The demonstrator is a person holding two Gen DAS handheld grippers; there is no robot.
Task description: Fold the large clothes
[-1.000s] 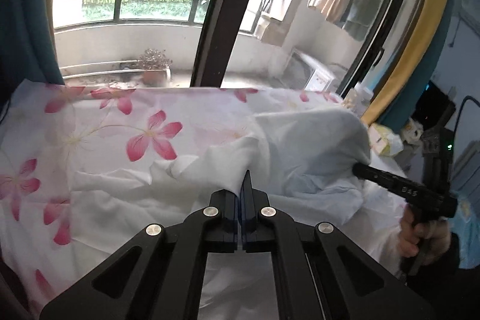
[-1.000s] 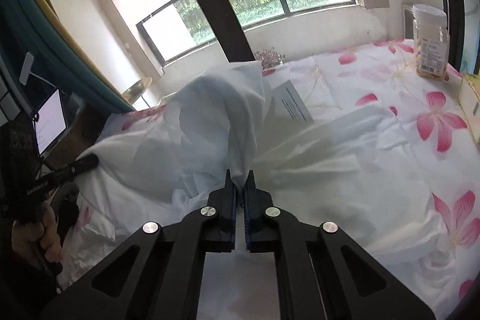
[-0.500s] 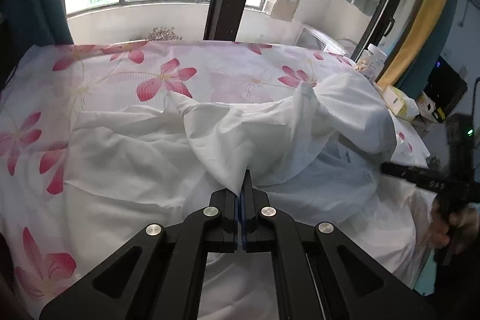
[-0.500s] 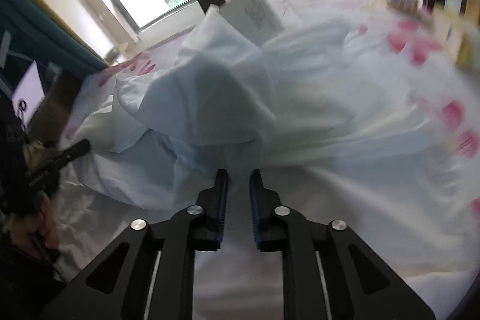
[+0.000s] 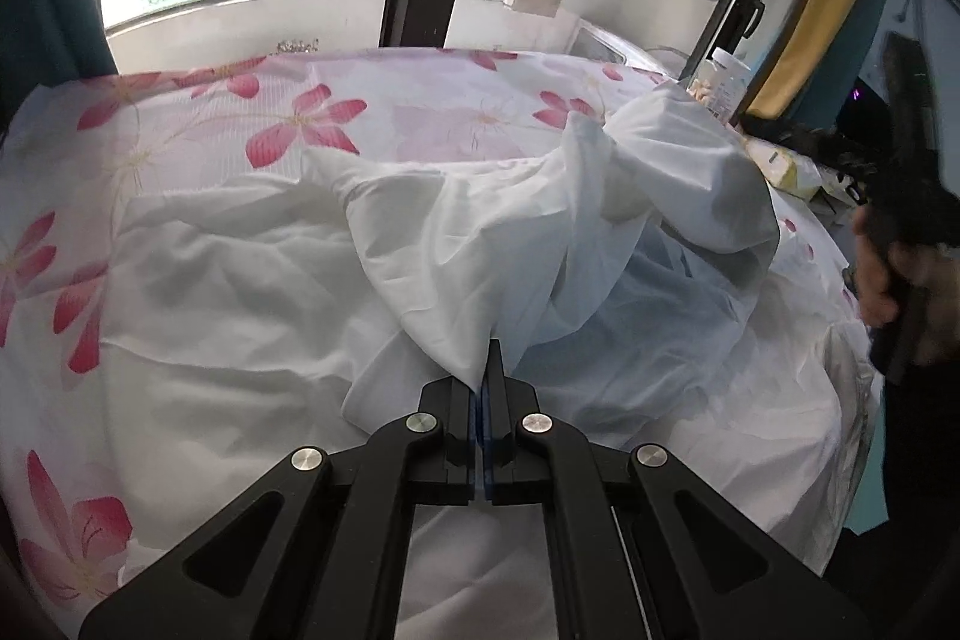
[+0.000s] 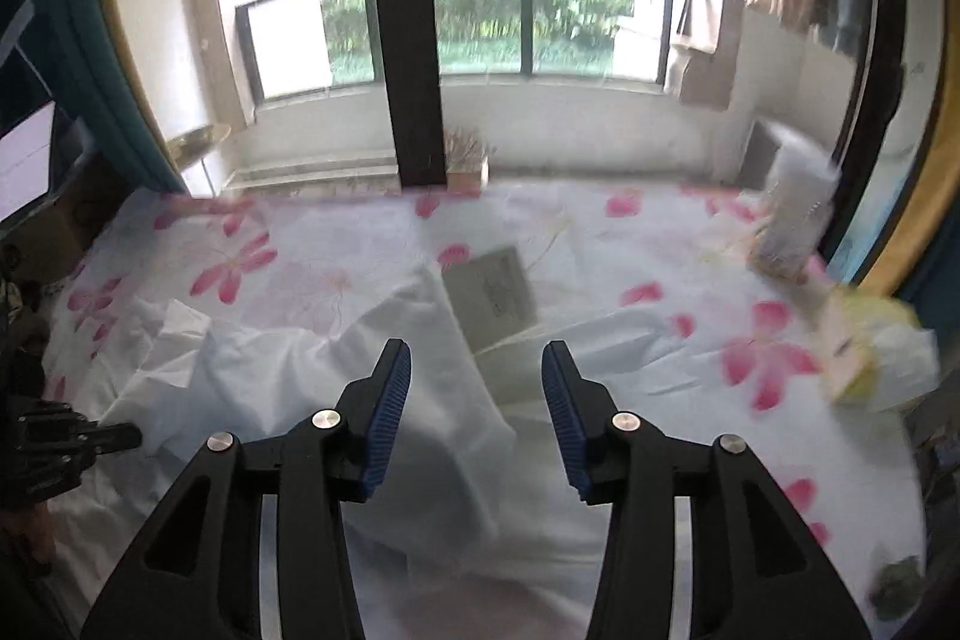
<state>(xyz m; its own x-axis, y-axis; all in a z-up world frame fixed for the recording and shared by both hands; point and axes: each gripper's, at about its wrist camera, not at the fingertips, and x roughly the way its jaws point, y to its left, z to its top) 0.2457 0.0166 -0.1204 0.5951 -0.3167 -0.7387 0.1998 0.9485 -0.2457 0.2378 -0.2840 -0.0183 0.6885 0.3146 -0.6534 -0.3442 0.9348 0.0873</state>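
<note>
A large white garment lies crumpled on a bed with a pink-flower sheet. My left gripper is shut on a fold of the garment and holds it raised above the bed. In the right wrist view the garment lies in front of and below my right gripper, which is open and empty above the cloth. A white paper tag lies on the garment just past the right fingertips. The right gripper's handle and the hand on it show at the right edge of the left wrist view.
A plastic jar and a yellow-white packet sit at the bed's right side. A dark window post and balcony rail stand behind the bed. The left gripper shows at the left edge of the right wrist view.
My right gripper has let go of the garment, opened wide and pulled back and up. The cloth it held has dropped. My left gripper stays shut on its fold.
</note>
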